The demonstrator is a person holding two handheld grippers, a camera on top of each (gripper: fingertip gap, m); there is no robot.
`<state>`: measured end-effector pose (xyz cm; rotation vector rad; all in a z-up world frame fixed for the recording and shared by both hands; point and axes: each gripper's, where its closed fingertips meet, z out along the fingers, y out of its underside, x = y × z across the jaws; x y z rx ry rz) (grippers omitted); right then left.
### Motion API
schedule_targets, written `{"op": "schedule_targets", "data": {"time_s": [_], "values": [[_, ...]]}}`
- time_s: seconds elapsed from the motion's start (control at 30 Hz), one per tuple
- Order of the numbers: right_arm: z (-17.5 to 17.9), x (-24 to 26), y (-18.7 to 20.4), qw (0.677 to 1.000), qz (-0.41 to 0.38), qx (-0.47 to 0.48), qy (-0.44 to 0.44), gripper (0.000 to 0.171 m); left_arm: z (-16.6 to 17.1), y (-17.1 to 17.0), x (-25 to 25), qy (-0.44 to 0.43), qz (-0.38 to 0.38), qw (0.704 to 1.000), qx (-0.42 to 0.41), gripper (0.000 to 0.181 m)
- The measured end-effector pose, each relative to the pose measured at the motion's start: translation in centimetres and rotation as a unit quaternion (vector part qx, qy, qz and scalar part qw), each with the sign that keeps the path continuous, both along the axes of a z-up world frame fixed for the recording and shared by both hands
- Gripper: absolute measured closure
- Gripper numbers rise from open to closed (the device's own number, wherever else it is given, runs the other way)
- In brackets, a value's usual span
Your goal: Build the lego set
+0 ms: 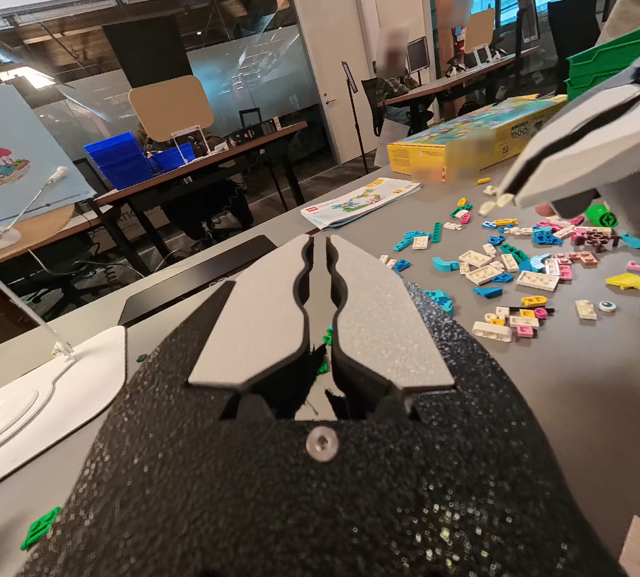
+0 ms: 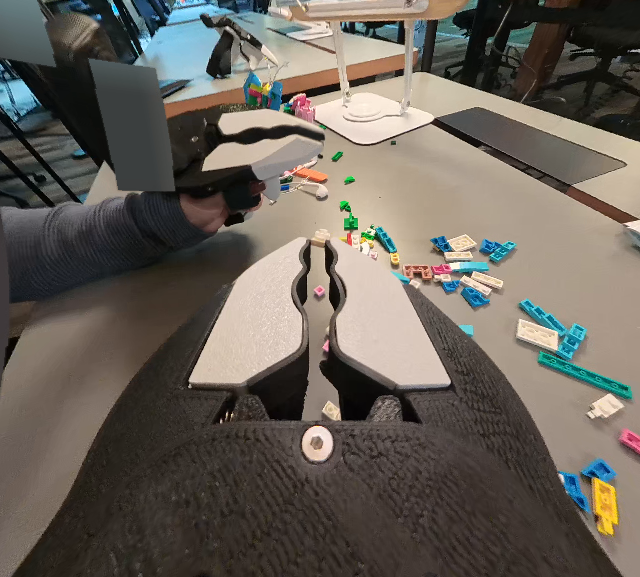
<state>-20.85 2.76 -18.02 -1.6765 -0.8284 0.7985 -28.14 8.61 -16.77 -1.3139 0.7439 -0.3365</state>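
We hold the right gripper (image 2: 319, 242) pinched on a small cream brick (image 2: 320, 237) at its fingertips, lifted above the grey table (image 2: 450, 179). Our left gripper (image 1: 320, 239) hangs to the left with its jaws nearly together and nothing between them. Loose lego pieces (image 1: 512, 269) lie scattered on the right, the yellow box (image 1: 485, 138) beyond them.

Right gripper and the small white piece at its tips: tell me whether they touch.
Touching. The right wrist view shows the right gripper pinching the small white piece between its fingertips, no gap on either side.
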Motion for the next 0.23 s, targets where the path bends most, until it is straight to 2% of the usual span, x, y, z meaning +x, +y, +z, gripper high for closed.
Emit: {"op": "schedule_targets", "data": {"time_s": [0.13, 0.23], "values": [[0.5, -0.3, -0.2, 0.999, -0.012, 0.037, -0.019, 0.165, 0.1, -0.2, 0.2, -0.017, -0.019, 1.000, -0.016, 0.175], [1.8, -0.2, -0.1, 0.992, -0.039, 0.113, -0.041, 0.165, 0.1, -0.6, 0.6, -0.037, -0.047, 0.997, -0.043, 0.173]]}}
